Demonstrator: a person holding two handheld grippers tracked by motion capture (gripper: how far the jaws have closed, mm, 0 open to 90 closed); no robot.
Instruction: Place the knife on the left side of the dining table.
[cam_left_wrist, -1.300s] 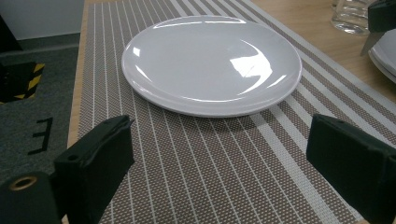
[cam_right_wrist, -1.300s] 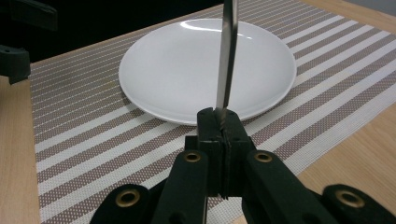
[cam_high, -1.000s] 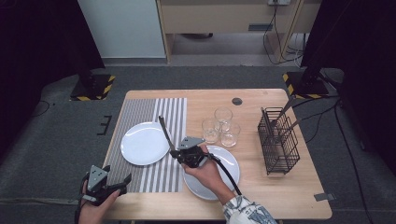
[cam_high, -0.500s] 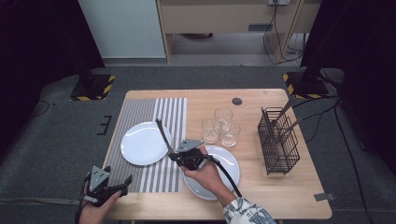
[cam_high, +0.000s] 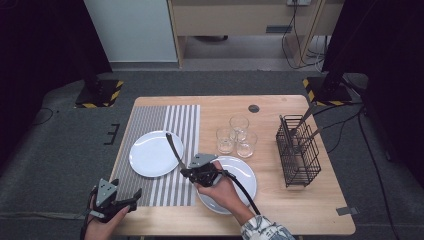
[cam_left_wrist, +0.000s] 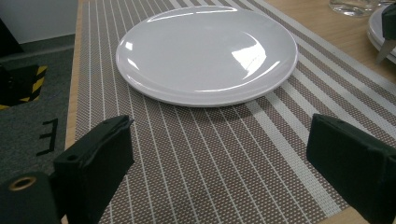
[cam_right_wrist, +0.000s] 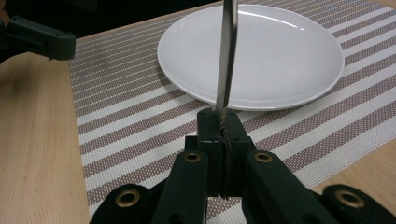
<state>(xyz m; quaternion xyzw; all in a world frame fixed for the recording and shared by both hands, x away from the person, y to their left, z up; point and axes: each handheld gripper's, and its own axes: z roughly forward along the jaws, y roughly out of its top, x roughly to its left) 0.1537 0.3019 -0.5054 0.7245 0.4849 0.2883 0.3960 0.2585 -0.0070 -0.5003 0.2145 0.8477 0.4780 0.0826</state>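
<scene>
- The right hand-held gripper (cam_high: 187, 172) was clamped on a knife (cam_high: 173, 146), with its jaws pressed tight together on the serrated blade.
- In the high view the knife slanted up and away from the right hand-held gripper, and its dark handle reached over the near edge of the white plate (cam_high: 156, 153) on the striped placemat (cam_high: 165, 122).
- The right gripper view showed what the high view could not: the blade (cam_right_wrist: 226, 56) stood edge-on between the closed jaws, in front of the white plate (cam_right_wrist: 289, 51).
- The left hand-held gripper (cam_high: 125, 200) rested at the near left corner of the table (cam_high: 280, 102), with its jaws spread wide and nothing between them.
- The left gripper view looked across the placemat (cam_left_wrist: 196, 158) at the same plate (cam_left_wrist: 205, 51), with bare mat between the two black jaws.
- A second white plate (cam_high: 247, 177) lay under the right hand (cam_high: 220, 187), partly covered by it and by the gripper's cable.
- Three clear glasses (cam_high: 235, 135) stood clustered just beyond that second plate.
- A black wire cutlery basket (cam_high: 298, 152) stood near the right edge of the table, well apart from the knife.
</scene>
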